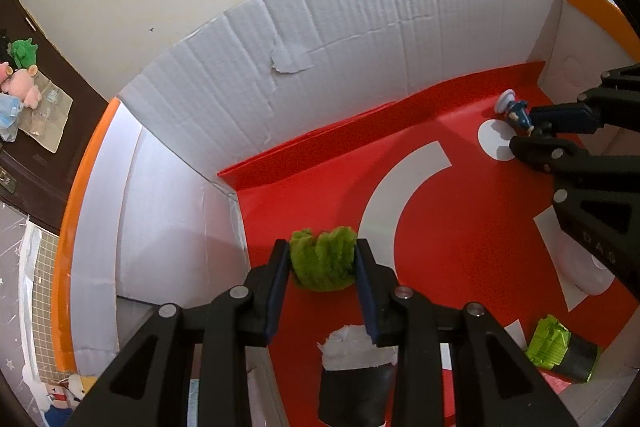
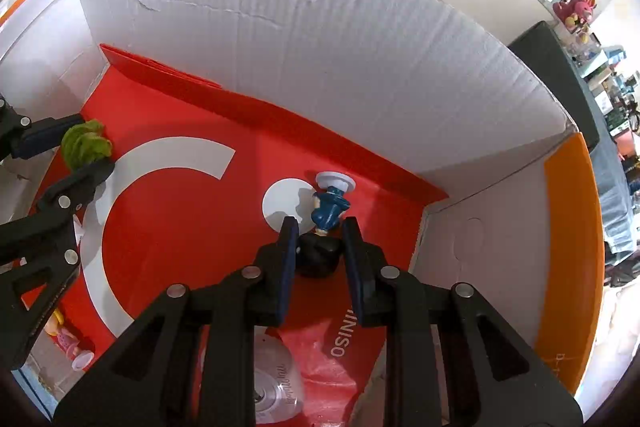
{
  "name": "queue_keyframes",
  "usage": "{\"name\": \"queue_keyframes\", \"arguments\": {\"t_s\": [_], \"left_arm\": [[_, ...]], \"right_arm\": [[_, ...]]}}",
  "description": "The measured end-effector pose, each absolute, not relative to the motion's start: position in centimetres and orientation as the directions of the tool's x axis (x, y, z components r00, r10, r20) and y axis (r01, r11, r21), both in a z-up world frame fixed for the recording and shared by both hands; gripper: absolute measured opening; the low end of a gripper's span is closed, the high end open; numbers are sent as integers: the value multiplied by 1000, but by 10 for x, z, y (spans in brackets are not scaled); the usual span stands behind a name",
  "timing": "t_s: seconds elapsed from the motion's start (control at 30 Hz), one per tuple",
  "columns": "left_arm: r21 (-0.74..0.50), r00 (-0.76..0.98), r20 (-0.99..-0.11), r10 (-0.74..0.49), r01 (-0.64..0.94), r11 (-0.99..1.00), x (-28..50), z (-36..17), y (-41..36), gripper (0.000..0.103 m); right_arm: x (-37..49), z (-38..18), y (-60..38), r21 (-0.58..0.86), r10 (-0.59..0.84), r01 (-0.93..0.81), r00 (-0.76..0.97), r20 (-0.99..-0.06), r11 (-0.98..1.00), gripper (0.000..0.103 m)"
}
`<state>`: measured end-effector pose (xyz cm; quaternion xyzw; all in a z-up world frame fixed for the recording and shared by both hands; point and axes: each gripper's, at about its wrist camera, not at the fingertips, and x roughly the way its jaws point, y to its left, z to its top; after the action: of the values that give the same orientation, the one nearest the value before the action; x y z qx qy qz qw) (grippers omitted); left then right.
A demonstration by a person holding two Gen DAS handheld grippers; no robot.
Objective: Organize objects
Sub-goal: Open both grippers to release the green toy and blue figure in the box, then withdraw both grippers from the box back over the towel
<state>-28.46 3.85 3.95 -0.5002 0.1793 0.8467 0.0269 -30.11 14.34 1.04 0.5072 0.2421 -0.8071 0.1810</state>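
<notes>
Left wrist: the box [image 1: 360, 27] holds a green tuft [image 1: 323, 259], pinched between the left gripper [image 1: 322, 255] fingers. Right wrist: the right gripper [image 2: 319, 251] clamps a figurine [image 2: 326, 223] by its dark head, base pointing beyond the fingertips.

bright, sharp, fisheye-warped, dark corners

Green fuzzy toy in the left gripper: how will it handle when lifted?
The green fuzzy toy probably squashes rather than resists: its pile bulges between the left gripper fingers. It looks light for its size, being all fluff. Slipping seems unlikely, since the fibres should catch on the pads, though a loose tuft could pull free.
</notes>
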Motion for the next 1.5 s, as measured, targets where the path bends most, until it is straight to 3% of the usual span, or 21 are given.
{"name": "queue_keyframes", "arguments": {"t_s": [0.4, 0.5, 0.53, 1.2, 1.33, 1.5], "left_arm": [[237, -495, -864, -95, -233, -943, -278, 38, 41, 41], [221, -494, -866, -82, -231, -948, -276, 42, 39, 42], [216, -495, -865, -78, -229, -949, -275, 44, 38, 42], [158, -562, -827, -18, -203, -966, -233, 96, 21, 57], [150, -587, -809, -6, -196, -969, -232, 114, 29, 57], [141, -629, -777, 3, -179, -974, -226, 123, 28, 60]], "right_arm": [[-303, 15, 145, -189, -59, 528, -417, -907, -828, 27], [-301, 18, 144, -191, -68, 527, -433, -899, -828, 51], [-299, 20, 144, -185, -79, 531, -436, -897, -827, 55], [-273, 68, 149, -137, -164, 515, -497, -852, -846, 56], [-274, 83, 155, -129, -188, 512, -522, -832, -849, 62], [-262, 101, 158, -113, -220, 508, -549, -806, -854, 62]]}}
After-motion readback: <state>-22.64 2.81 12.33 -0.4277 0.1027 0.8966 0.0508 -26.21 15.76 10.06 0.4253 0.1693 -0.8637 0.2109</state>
